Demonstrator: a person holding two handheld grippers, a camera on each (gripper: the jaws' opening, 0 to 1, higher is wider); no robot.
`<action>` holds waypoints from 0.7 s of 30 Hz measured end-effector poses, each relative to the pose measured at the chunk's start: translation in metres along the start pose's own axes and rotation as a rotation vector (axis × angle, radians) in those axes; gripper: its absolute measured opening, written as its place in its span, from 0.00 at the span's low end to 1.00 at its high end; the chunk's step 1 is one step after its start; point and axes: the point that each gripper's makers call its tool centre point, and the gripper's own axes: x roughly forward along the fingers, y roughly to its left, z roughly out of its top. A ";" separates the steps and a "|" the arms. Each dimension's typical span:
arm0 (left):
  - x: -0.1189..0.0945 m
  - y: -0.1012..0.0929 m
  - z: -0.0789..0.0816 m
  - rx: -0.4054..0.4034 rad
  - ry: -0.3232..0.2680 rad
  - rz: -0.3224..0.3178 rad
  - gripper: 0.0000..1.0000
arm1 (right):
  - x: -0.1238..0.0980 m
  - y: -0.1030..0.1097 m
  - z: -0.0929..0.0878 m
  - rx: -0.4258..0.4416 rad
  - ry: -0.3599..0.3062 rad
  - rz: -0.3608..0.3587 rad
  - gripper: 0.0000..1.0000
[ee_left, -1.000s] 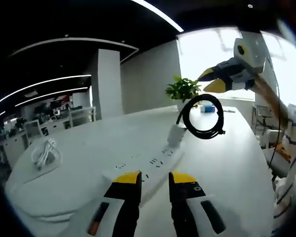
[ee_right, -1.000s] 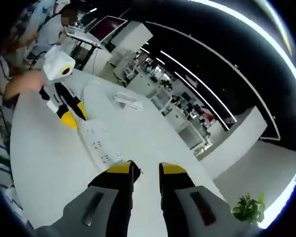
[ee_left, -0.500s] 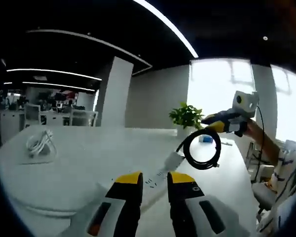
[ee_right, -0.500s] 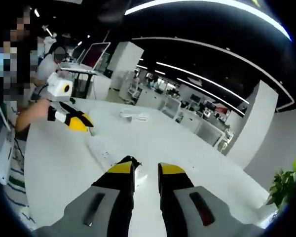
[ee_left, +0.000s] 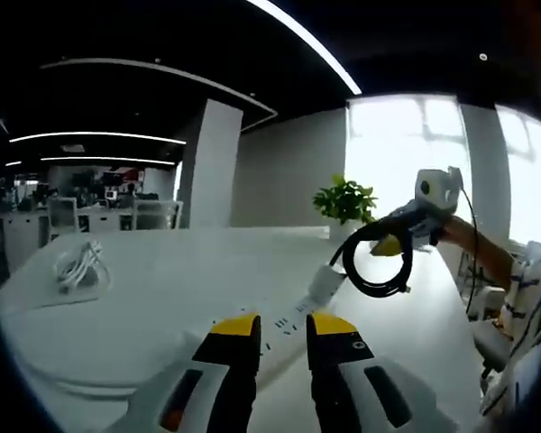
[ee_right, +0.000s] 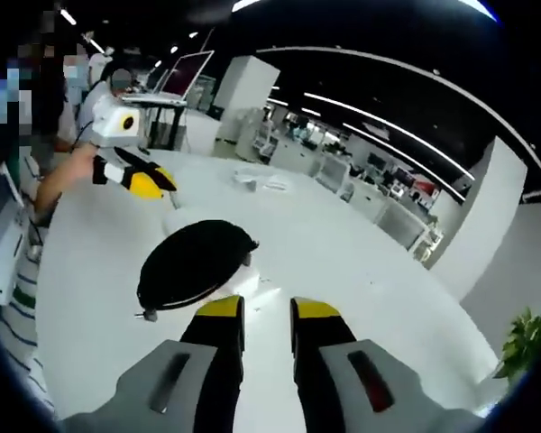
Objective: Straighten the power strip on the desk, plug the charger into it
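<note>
The white power strip (ee_left: pixel 293 311) lies on the round white table, running away from my left gripper (ee_left: pixel 283 325), whose jaws stand open over its near end. Its black cord, wound in a coil (ee_left: pixel 377 262), stands up at the far end. My right gripper (ee_left: pixel 392 242) comes in from the right and touches that coil. In the right gripper view the coil (ee_right: pixel 194 262) sits just ahead and left of my open right gripper (ee_right: pixel 266 309), hiding most of the strip (ee_right: pixel 245 287). My left gripper (ee_right: pixel 149 183) is beyond it. A white charger cable bundle (ee_left: pixel 79 268) (ee_right: pixel 263 182) rests farther off.
A potted plant (ee_left: pixel 344 200) stands at the table's far edge. The person's forearm (ee_left: pixel 487 257) reaches in from the right. People sit at a desk with a monitor (ee_right: pixel 185 77) past the table. Bare white tabletop (ee_left: pixel 144 307) spreads to the left.
My right gripper has moved in to the black coil, which now lies just in front of its jaws. The left gripper view tilted up a second ago and has since held nearly steady.
</note>
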 end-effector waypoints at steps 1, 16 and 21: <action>0.000 0.000 0.000 0.001 0.000 0.001 0.21 | 0.003 0.002 0.000 -0.010 0.004 0.010 0.19; -0.002 -0.002 0.001 0.024 0.004 -0.007 0.21 | 0.040 0.024 0.008 -0.140 0.080 0.128 0.26; -0.002 -0.004 0.001 0.028 0.003 -0.010 0.21 | 0.041 0.026 0.008 -0.170 0.115 0.168 0.27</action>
